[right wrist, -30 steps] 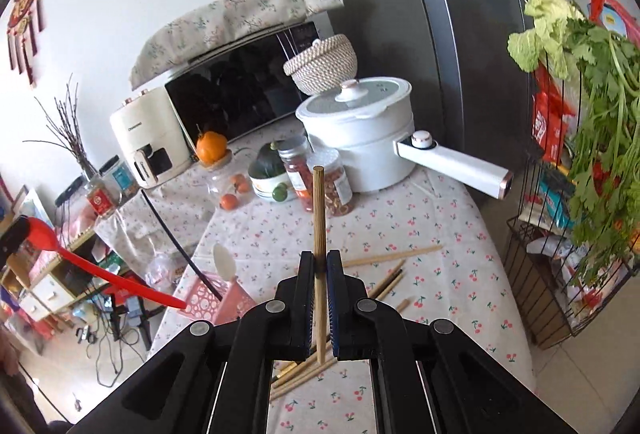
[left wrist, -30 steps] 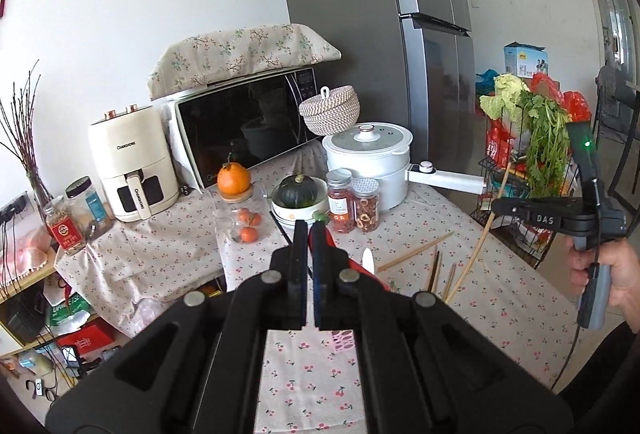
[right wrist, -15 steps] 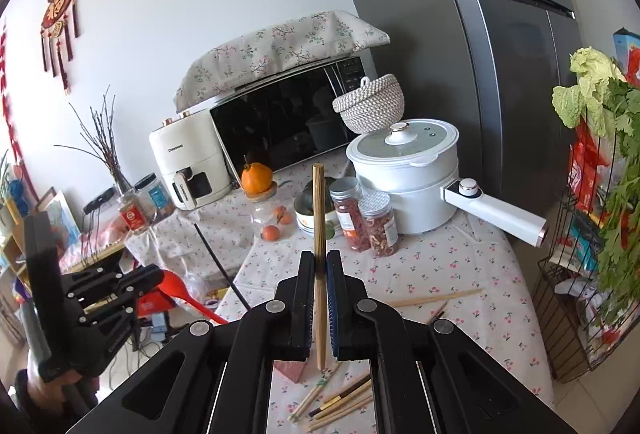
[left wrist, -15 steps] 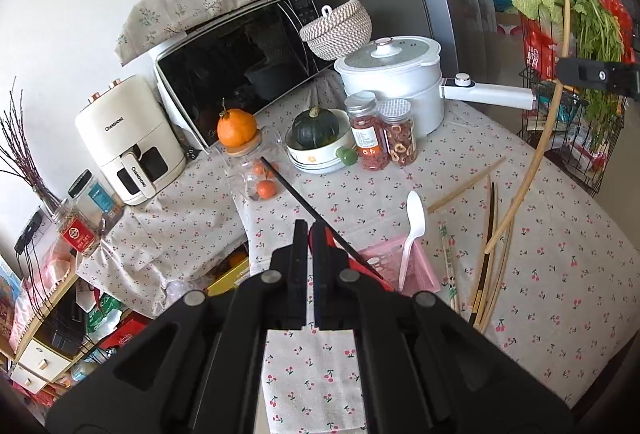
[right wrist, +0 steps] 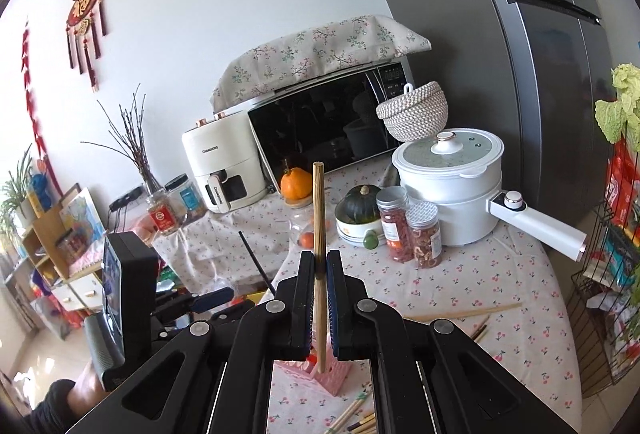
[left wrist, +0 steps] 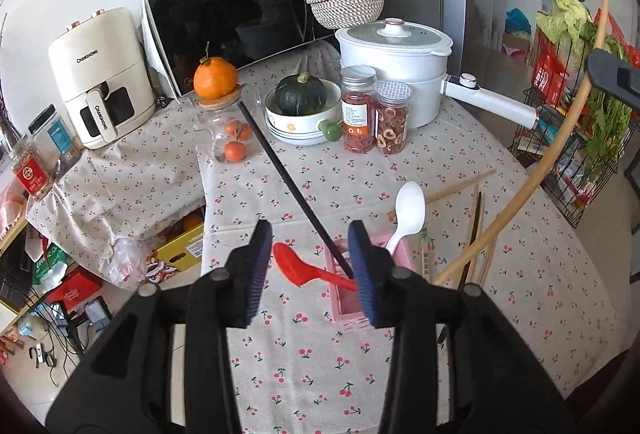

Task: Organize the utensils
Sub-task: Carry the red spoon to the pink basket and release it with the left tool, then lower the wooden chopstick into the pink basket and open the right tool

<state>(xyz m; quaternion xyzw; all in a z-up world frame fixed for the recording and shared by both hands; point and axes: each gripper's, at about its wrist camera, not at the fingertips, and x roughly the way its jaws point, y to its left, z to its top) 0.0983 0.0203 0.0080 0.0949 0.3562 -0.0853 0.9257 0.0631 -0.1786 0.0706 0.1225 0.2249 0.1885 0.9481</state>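
Observation:
A pink utensil basket (left wrist: 362, 308) stands on the cherry-print tablecloth. In it lean a red spoon (left wrist: 298, 268), a white spoon (left wrist: 408, 211) and a black chopstick (left wrist: 288, 179). My left gripper (left wrist: 310, 266) is open just above the basket and holds nothing. My right gripper (right wrist: 320, 280) is shut on a wooden chopstick (right wrist: 319, 218) held upright, its lower tip over the basket (right wrist: 332, 378). That chopstick shows as a long curved stick in the left wrist view (left wrist: 532, 169). Several loose chopsticks (left wrist: 476, 222) lie right of the basket.
Behind stand two spice jars (left wrist: 376, 113), a bowl with a green squash (left wrist: 300, 101), a white pot (left wrist: 396, 73) with a long handle, a jar topped by an orange (left wrist: 216, 81), a microwave (left wrist: 240, 13) and an air fryer (left wrist: 100, 77). A wire vegetable rack (left wrist: 576, 105) stands right.
My left gripper has opened and let go of the red spoon, which now rests in the pink basket. My right gripper has carried the wooden chopstick over the basket.

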